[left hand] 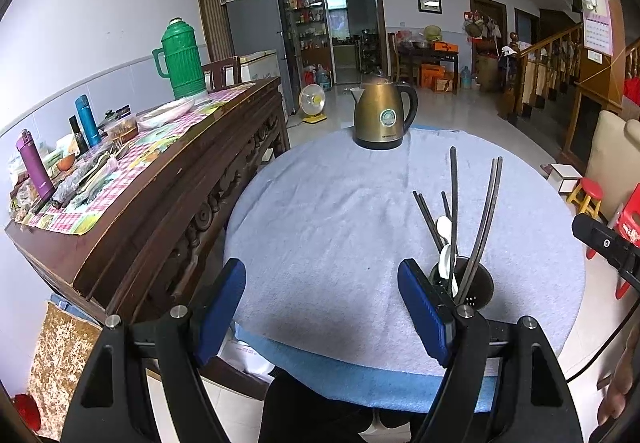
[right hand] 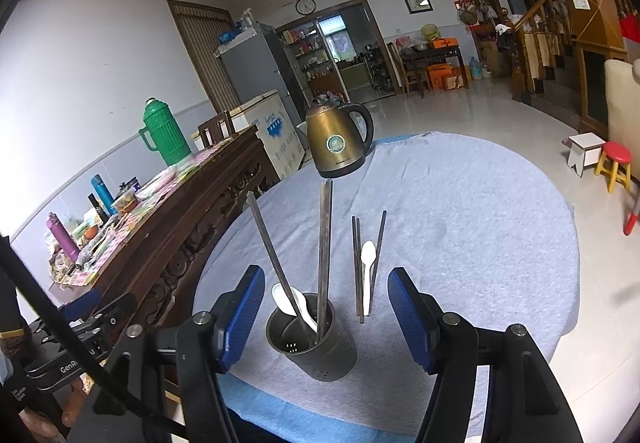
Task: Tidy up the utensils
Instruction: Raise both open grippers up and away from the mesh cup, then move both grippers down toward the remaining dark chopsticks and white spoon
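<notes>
Between the left gripper (left hand: 322, 309) fingers: bare blue towel (left hand: 328, 211) only. Jaws spread wide, nothing grasped. Utensil holder (left hand: 474, 283) sits just outside its right finger, partly hidden behind the pad.

Right wrist view, working left to right from the left finger of the right gripper (right hand: 326, 317), whose jaws are likewise spread and empty:
- Just inside the left finger: holder (right hand: 316, 343), a dark perforated metal cup, upright on the towel. A white spoon (right hand: 294, 305) and several long dark chopsticks (right hand: 325, 243) stand in it, leaning outward.
- Between holder and right finger, lying flat on the towel: a small group of loose chopsticks (right hand: 358, 271) with a second white spoon (right hand: 367, 275) among them, handles toward the camera. Exact chopstick count unclear; they overlap.
- Beyond the fingertips, well apart: brass-coloured kettle (right hand: 340, 143).

Handling estimate: loose chopsticks look thin, stiff, light and probably smooth, so they may roll or pivot when pinched. Best hold is likely across the shaft near mid-length, pads square to it, one or a pair at a time. Spoon looks like light plastic or ceramic; take it at the straight handle, not the bowl. Soft towel should let the pads press down under the pieces. Holder is light and top-loaded; a bump could tip it.
</notes>
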{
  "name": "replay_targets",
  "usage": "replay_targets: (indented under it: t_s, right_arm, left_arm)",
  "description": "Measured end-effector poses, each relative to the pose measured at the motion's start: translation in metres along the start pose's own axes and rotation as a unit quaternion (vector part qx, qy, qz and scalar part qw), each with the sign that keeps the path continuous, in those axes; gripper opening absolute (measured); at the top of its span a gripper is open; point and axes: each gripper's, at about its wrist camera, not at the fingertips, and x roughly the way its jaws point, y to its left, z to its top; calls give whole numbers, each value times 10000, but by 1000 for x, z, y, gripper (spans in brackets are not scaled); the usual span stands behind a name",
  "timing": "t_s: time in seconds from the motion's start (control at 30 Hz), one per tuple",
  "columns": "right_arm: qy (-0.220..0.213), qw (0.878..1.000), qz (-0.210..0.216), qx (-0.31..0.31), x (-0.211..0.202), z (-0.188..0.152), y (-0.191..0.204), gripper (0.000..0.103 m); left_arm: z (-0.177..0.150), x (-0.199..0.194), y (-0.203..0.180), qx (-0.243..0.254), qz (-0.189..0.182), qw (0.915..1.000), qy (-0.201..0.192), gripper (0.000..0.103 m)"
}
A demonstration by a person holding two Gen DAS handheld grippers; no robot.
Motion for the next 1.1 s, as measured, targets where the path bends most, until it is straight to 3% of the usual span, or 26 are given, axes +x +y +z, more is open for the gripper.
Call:
replay_targets:
  t_s: [0.5, 1.1]
  right_arm:
    - [215, 9998, -47, 8, 20, -2, -1, 68]
    - [616, 9970, -292, 355, 61, -12, -36, 68]
  left_arm:
    - [-1, 24, -1, 10, 6, 9997, 251, 79]
    - [-9, 79, -8, 20, 31, 9969, 782, 79]
